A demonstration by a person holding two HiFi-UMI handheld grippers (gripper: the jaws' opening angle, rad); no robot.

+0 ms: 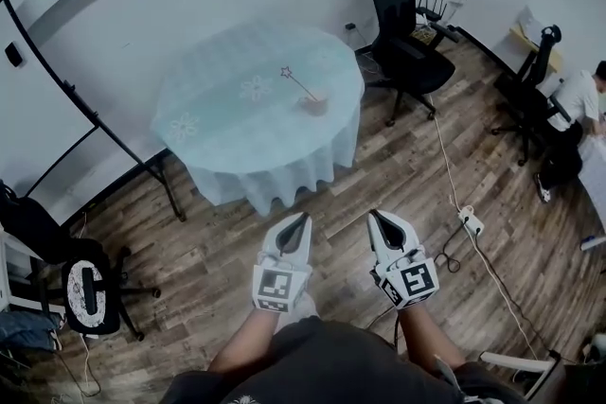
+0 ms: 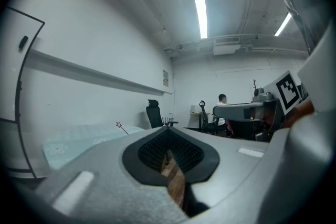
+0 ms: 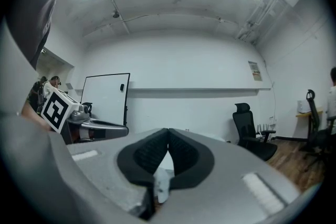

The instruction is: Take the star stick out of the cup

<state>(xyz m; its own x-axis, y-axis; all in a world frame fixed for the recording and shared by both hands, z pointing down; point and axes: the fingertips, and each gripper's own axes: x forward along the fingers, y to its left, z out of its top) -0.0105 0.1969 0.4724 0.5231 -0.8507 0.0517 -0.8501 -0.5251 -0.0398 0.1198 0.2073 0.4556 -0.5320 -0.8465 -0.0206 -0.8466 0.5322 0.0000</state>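
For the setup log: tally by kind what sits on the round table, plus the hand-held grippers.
Cup: 1
Star stick: 1
Hand-held gripper: 2 (left hand-held gripper, right hand-held gripper)
Total: 4

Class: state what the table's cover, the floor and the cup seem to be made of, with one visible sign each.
Tablecloth: probably thin fabric or plastic sheet, pale blue with flower prints; its edge hangs in soft folds. Floor: wood or wood-look planks, matt; staggered brown boards of mixed tone. Cup: too small to tell; pinkish, dull.
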